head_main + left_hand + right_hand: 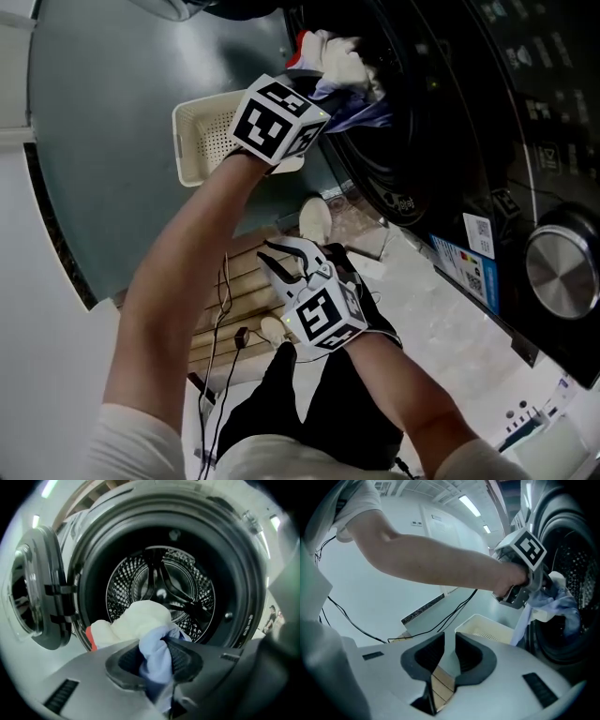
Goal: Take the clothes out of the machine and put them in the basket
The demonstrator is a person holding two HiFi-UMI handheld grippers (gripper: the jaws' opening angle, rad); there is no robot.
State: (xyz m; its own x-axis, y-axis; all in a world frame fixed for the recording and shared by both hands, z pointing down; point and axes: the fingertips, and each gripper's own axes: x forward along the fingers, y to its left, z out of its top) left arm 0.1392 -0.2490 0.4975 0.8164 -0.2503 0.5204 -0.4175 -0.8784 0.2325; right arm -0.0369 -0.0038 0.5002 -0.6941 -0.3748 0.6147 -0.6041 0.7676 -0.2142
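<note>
My left gripper (157, 652) is shut on a light blue cloth (154, 665), and a cream garment with a red edge (138, 618) hangs bunched with it. The bundle is held up at the mouth of the washing machine drum (161, 585). From the head view, the left gripper (319, 103) holds the clothes (342, 70) at the machine's opening, just above and right of the white basket (202, 136). My right gripper (281, 258) hovers lower, near the person's knees; its jaws (450, 641) stand narrowly open with nothing between them.
The machine's round door (35, 592) is swung open to the left. The dark machine front (487, 187) with a dial (562, 272) fills the right side. Black cables (220, 309) trail over the floor by wooden slats (234, 291). The basket (485, 627) stands beside the machine.
</note>
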